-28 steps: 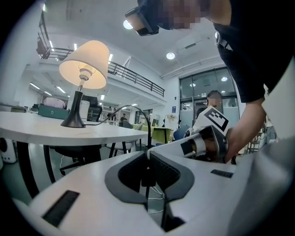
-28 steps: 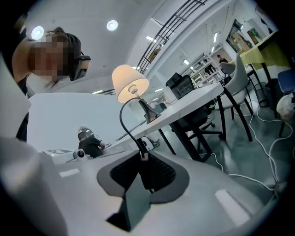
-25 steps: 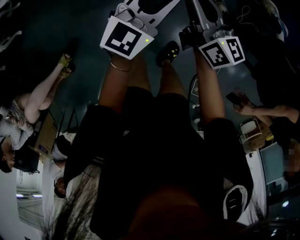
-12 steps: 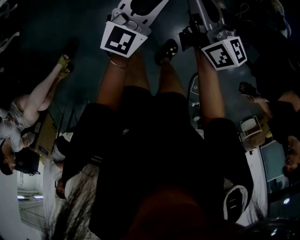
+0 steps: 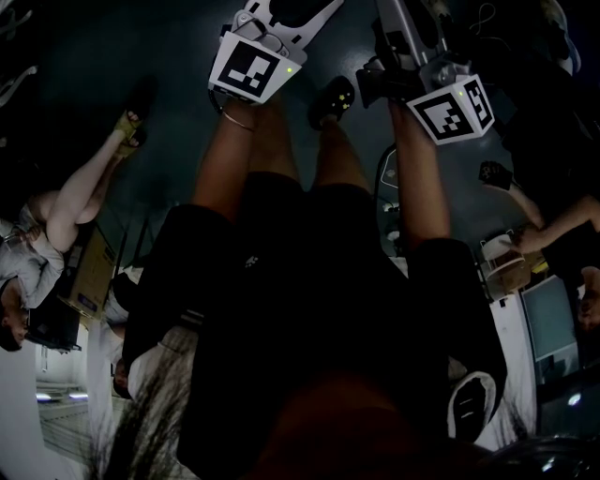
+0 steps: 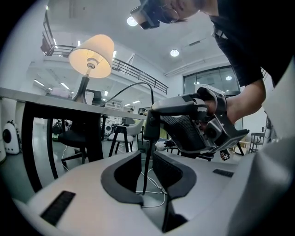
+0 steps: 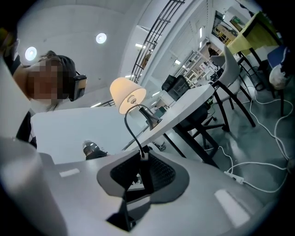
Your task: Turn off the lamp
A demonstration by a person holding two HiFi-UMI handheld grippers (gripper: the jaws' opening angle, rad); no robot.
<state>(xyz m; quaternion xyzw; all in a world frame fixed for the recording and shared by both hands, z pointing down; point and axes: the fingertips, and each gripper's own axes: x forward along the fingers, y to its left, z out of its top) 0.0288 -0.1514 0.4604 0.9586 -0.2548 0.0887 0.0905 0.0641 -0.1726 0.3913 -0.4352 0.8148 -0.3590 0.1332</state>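
Cord (image 6: pixel 145 182) from the lit, cream-shaded lamp (image 6: pixel 91 54), which is stood on the white surface (image 6: pixel 41 97), is hung vertically between the opening jaws of the left hand-held gripper (image 6: pixel 147 157), untouched by their textured pads. Just above, its boxy black switch (image 6: pixel 151 128) is pinched by the right hand-held gripper (image 7: pixel 140 168).

Wearer's got a black short-sleeve tee (image 6: pixel 239 41) + black shorts (image 5: pixel 281 220), a thin metal bangle (image 5: pixel 236 120) on the left wrist, a dark sandal w/ pale studs (image 5: pixel 334 101) and a black headset cam (image 6: pixel 150 14). Right gripper (image 7: pixel 142 161): white plastic shell, black ribbed pads (image 7: pixel 159 173), b/w marker cube (image 5: pixel 453 108).
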